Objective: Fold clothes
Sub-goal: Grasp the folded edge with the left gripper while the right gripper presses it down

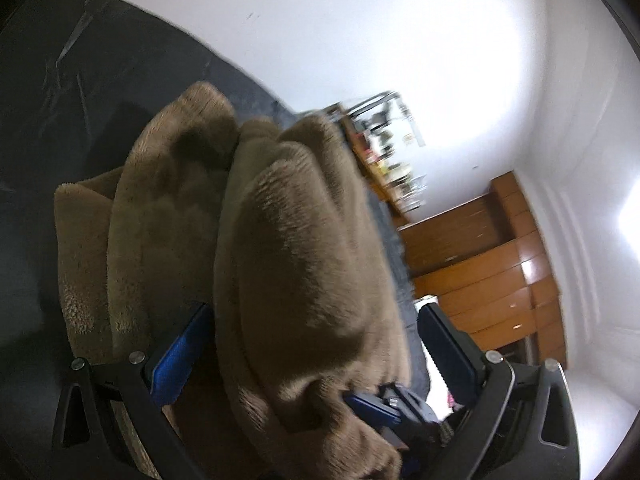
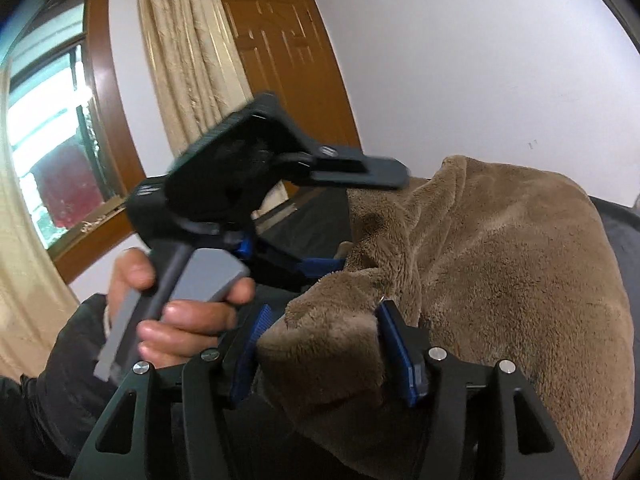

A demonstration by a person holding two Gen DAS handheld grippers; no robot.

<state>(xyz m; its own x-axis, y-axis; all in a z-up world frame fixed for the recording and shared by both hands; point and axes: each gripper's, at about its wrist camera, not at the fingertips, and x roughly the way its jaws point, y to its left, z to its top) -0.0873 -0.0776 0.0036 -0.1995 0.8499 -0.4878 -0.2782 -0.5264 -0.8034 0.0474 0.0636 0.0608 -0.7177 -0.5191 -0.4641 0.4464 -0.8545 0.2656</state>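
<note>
A brown fleece garment (image 1: 280,240) lies bunched on a dark bed cover (image 1: 60,120). In the left wrist view my left gripper (image 1: 316,308) stands wide open. A thick fold of the fleece hangs between its blue pads, and the right pad is clear of the cloth. One blue finger (image 1: 372,404) of the right gripper pokes out under the fleece. In the right wrist view my right gripper (image 2: 324,344) has a fold of the garment (image 2: 500,260) between its parted pads and looks slack on it. The left gripper (image 2: 374,218) reaches into the cloth from the left, held by a hand (image 2: 180,312).
A wooden chest of drawers (image 1: 500,280) and a cluttered shelf (image 1: 384,152) stand against a white wall beyond the bed. The right wrist view shows a wooden door (image 2: 288,60), a beige curtain (image 2: 188,60), a window (image 2: 48,140) and a black sleeve (image 2: 60,360).
</note>
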